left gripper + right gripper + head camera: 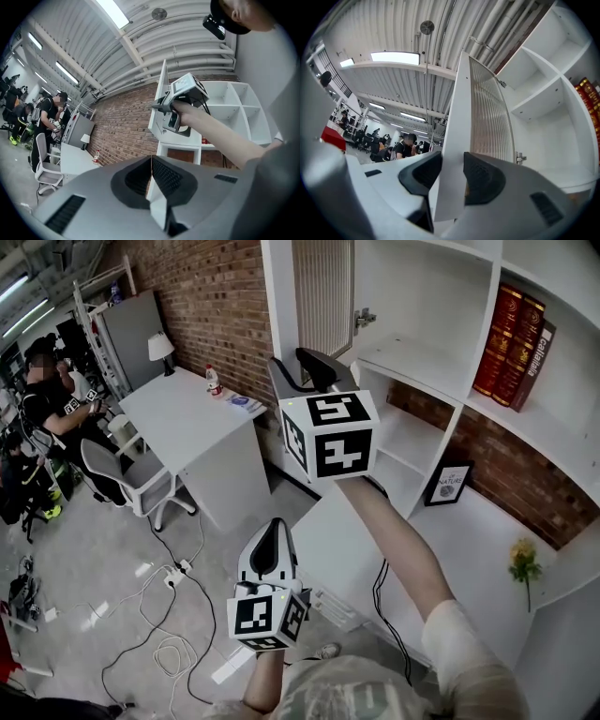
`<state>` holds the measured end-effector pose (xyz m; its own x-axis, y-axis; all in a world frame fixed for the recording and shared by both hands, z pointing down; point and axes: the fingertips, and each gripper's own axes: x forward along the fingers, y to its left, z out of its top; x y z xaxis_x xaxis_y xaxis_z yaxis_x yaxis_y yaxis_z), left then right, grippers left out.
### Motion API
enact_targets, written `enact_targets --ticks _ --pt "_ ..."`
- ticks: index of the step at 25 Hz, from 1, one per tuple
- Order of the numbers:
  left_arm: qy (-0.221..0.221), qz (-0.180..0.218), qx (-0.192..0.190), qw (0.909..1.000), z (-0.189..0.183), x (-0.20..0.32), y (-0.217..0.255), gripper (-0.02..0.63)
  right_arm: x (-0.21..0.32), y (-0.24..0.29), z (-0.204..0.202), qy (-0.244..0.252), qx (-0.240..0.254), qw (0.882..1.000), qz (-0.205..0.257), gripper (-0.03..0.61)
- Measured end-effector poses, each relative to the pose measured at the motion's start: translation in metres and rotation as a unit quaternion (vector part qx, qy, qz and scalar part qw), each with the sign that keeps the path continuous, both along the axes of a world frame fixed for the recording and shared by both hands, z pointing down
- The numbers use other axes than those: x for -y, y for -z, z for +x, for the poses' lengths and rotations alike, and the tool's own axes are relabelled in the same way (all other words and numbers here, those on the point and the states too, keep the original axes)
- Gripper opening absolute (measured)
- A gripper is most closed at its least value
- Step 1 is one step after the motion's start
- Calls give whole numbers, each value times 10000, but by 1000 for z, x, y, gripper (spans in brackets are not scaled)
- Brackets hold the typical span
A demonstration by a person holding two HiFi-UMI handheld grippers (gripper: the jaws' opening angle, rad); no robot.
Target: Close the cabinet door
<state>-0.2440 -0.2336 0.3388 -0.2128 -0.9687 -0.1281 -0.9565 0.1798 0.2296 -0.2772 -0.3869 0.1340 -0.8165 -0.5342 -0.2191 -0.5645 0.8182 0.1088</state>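
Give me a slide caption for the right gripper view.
The right hand-held gripper grips the open cabinet door by its edge; white shelves beyond.

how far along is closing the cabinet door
Done: the right tool is clamped on the free edge of the cabinet door. In hand: that grip, nothing more. Left: the whole swing, since the door stands wide open. The left tool is shut, empty and idle below.
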Motion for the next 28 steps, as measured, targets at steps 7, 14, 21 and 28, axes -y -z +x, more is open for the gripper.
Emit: enact_targets --ticks 7,14,21,28 --pt "-373 62 106 9992 26 9 9 15 -11 1 37 -3 3 10000 81 130" --pt "-683 129 165 9974 51 22 13 15 -6 -1 82 -163 56 9998 80 105" --pt "-1058 147 182 9941 73 34 15 15 7 -1 132 -594 1 9982 120 92" --pt "-1559 94 266 9874 102 55 16 15 54 -1 203 -1508 164 9884 -89 77"
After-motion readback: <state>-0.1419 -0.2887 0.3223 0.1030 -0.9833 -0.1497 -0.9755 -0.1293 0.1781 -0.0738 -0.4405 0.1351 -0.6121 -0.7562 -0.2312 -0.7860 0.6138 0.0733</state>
